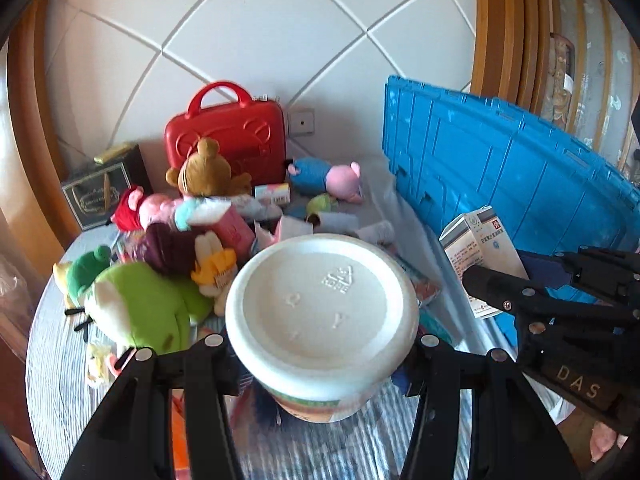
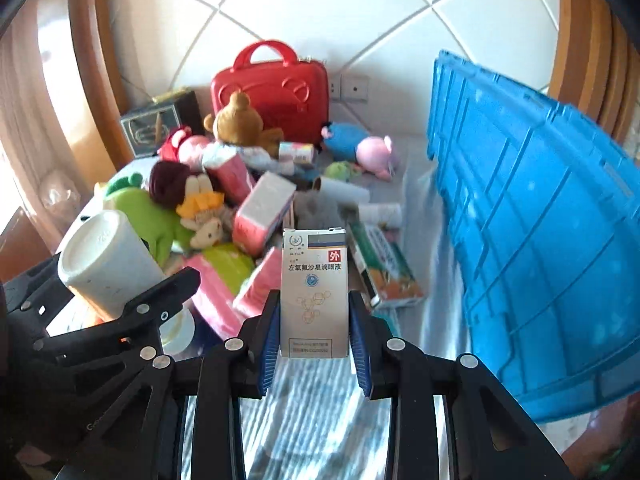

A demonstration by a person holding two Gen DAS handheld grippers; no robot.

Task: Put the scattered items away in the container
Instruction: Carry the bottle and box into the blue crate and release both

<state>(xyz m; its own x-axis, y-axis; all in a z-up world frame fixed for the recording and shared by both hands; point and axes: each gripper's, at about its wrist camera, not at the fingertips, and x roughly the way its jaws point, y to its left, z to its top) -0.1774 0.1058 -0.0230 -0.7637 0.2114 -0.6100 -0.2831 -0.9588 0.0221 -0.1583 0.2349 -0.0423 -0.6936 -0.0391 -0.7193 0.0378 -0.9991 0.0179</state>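
**Both tongs loaded, crate waiting on the right**

Your left gripper (image 1: pixel 320 354) is clamping the white foam cup (image 1: pixel 320 312) bottom-out, above the toy pile with the green plush (image 1: pixel 140 304). Your right gripper (image 2: pixel 314 328) is pinching the small eye-drop box (image 2: pixel 313 292) upright between its blue pads. The blue crate (image 2: pixel 532 220) is sitting just right of the clutter, tilted.

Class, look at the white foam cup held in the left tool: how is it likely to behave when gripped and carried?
The white foam cup looks like thin foam, so probably very light and easily dented by the left tool. Its smooth round wall may slip or twist between the fingers. Set down on its side, it would likely roll.
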